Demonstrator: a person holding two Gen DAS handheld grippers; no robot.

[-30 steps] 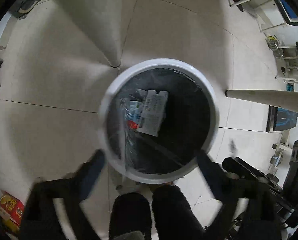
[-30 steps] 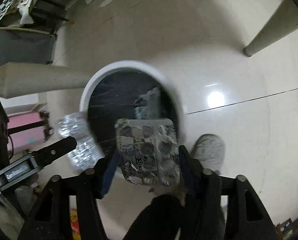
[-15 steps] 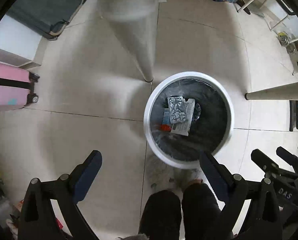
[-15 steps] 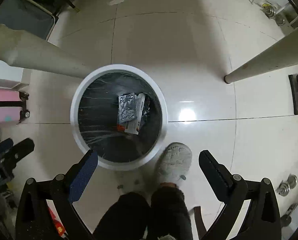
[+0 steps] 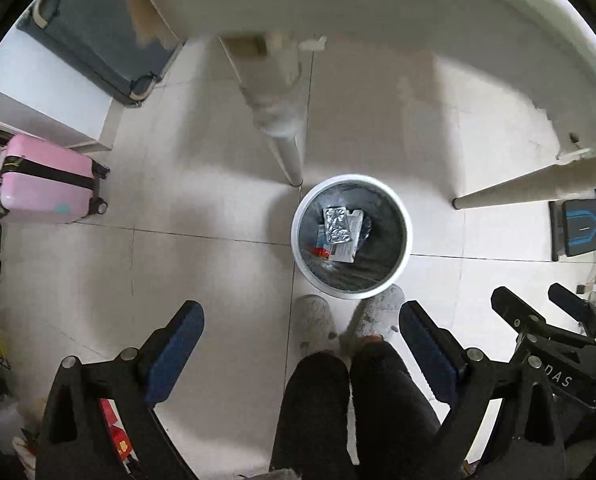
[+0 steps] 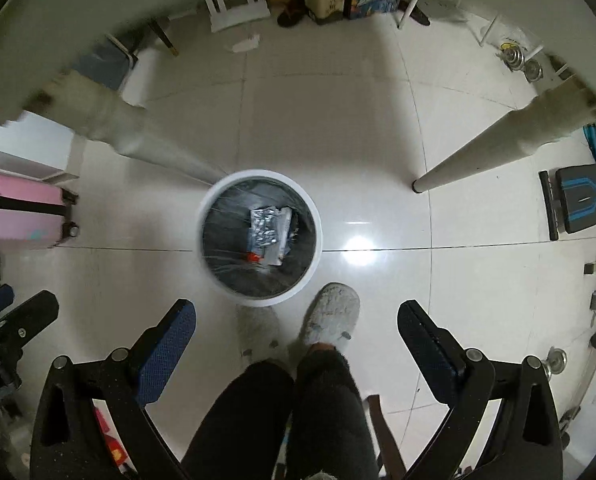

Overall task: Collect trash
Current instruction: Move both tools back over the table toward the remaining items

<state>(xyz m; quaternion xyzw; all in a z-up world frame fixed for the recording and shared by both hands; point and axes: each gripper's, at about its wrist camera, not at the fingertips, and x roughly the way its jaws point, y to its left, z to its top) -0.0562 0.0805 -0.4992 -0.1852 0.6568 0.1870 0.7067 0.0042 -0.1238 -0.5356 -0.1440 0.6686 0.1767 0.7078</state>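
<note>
Left wrist view: left gripper [image 5: 299,326] gapes wide, empty, above the floor; right gripper [image 6: 296,322] likewise. Foil pack [image 5: 336,225] lies in the bin [image 5: 405,216], atop other trash.

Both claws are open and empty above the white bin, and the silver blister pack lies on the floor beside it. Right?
Not quite. The silver blister pack lies inside the white bin, atop the other trash, as the right wrist view shows. Both the left claw and right claw are open and empty.
</note>
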